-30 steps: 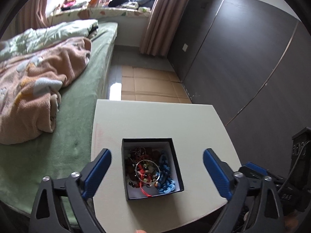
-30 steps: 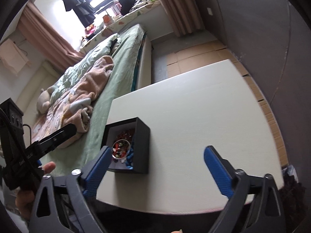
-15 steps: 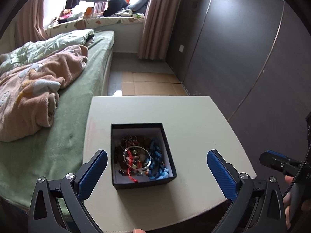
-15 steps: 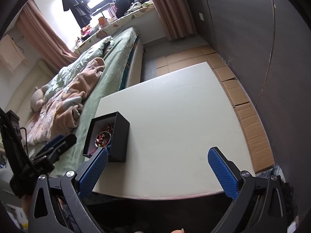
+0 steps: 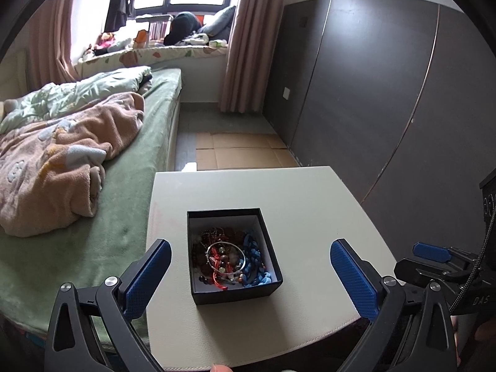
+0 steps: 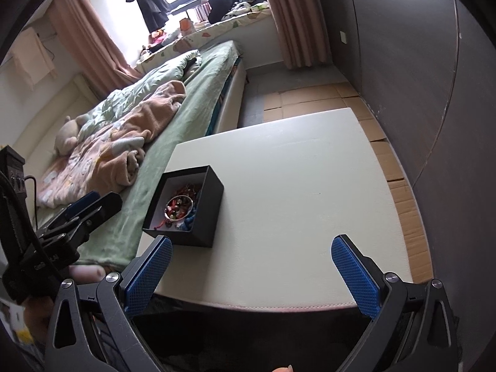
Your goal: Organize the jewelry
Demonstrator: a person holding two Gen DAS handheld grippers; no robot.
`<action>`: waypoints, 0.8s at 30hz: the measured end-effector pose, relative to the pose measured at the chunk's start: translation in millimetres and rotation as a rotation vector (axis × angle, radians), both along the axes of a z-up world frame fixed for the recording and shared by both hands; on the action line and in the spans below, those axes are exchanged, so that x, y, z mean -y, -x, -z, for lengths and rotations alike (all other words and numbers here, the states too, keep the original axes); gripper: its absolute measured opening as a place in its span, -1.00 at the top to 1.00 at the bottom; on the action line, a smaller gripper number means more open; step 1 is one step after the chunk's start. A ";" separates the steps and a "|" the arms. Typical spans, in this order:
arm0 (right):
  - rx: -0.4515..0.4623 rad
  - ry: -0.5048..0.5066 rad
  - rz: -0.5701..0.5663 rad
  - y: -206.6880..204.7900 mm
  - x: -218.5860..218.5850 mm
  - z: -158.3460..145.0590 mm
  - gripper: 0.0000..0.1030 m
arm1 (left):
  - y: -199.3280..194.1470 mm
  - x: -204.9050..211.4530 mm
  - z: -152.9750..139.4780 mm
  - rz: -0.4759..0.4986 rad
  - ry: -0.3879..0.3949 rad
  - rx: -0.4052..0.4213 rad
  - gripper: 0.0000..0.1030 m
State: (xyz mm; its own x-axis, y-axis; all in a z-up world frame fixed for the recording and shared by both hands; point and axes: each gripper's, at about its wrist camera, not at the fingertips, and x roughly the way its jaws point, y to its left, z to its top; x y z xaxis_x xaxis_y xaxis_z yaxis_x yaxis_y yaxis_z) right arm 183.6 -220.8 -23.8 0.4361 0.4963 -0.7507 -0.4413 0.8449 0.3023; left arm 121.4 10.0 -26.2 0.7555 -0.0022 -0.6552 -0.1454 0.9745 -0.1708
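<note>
A black open box (image 5: 235, 291) with a white lining sits near the front left of a white table (image 5: 294, 204). It holds tangled jewelry: a silver bangle (image 5: 225, 259), a blue chain (image 5: 254, 262), red cord and dark beads. My left gripper (image 5: 251, 276) is open and empty, held above the box's front. The box also shows in the right wrist view (image 6: 203, 217). My right gripper (image 6: 252, 274) is open and empty over the table's front edge, to the right of the box. The left gripper shows in the right wrist view (image 6: 83, 210).
A bed with a green sheet (image 5: 102, 248) and a pink blanket (image 5: 62, 161) stands along the table's left side. A dark wardrobe wall (image 5: 387, 93) is on the right. Flattened cardboard (image 5: 241, 152) lies on the floor beyond the table.
Both grippers have pulled back and risen a little, then the views tilted up. The box and jewelry have not moved. Both grippers stay open.
</note>
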 end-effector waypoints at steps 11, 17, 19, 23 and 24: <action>0.013 0.005 -0.008 5.5 -5.8 -4.1 -1.00 | 4.7 -1.2 -3.8 -0.008 -0.009 0.003 -0.99; 0.018 0.003 -0.005 7.4 -4.2 -6.0 -1.00 | 7.2 -0.9 -6.5 -0.014 -0.017 0.012 -0.99; 0.016 0.002 -0.005 6.8 -4.5 -5.7 -1.00 | 8.1 -0.7 -7.5 -0.016 -0.020 0.015 -0.99; 0.026 -0.009 0.005 9.1 -1.1 -11.3 -1.00 | 9.7 0.2 -8.8 -0.021 -0.030 0.020 -0.99; 0.028 -0.015 0.006 9.7 0.1 -12.4 -1.00 | 10.7 -0.1 -9.2 -0.022 -0.030 0.021 -0.99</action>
State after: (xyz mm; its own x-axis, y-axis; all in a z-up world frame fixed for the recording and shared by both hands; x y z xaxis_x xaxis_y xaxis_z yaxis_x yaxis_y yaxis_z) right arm 173.9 -220.9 -11.5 0.4599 0.5049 -0.7305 -0.4446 0.8430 0.3027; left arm 110.7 10.1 -17.0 0.7689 0.0338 -0.6384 -0.1633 0.9759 -0.1450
